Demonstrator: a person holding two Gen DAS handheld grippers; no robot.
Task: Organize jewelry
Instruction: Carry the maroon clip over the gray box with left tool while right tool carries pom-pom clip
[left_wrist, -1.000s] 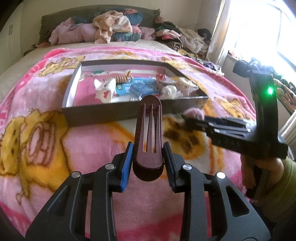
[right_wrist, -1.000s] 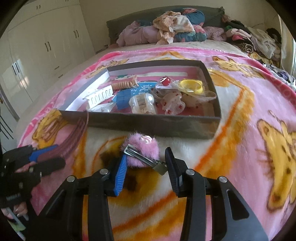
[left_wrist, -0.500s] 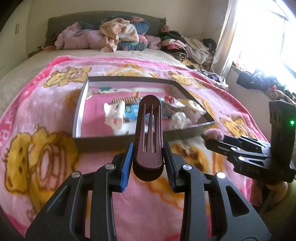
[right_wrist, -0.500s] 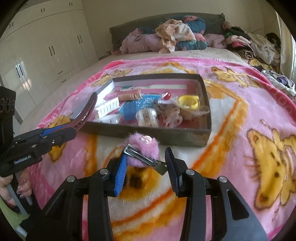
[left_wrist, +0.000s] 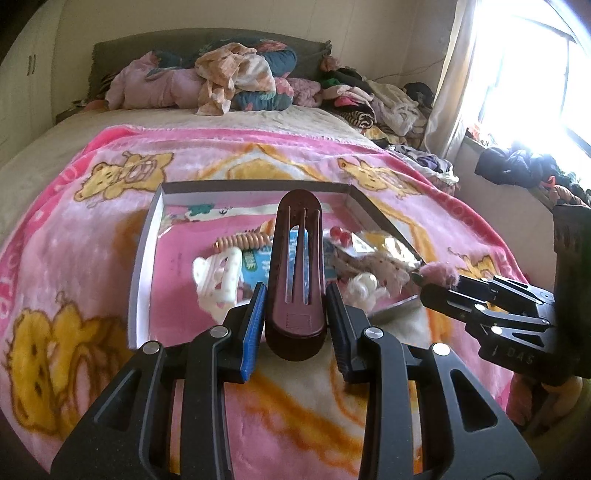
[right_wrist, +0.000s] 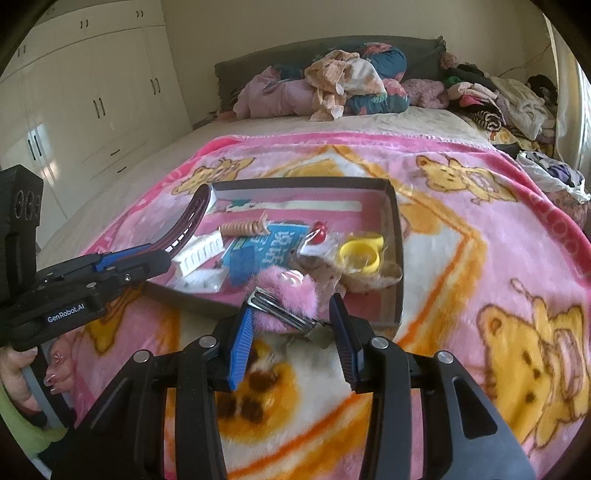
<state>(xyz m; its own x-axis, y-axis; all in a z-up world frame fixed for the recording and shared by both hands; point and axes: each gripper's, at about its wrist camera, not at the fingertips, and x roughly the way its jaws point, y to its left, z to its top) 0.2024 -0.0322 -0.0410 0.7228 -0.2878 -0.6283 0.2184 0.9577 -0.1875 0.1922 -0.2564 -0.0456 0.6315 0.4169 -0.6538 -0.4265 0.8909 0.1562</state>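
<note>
Left gripper fingers clamp maroon barrette; right gripper fingers pinch fluffy pink clip; cluttered tray beyond.

On my left claw body I read "GenRobot.AI"; the blue packet carries Chinese characters I cannot read.

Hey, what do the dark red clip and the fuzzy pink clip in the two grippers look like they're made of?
Dark red clip: looks like hard moulded plastic, smooth with a slight sheen, with clean slots cut along its curved length.
Fuzzy pink clip: a fluffy pom of fur or plush, probably synthetic, on a shiny silver clasp that looks like metal. The pale glossy bead on top could be plastic; too blurred to say.
</note>
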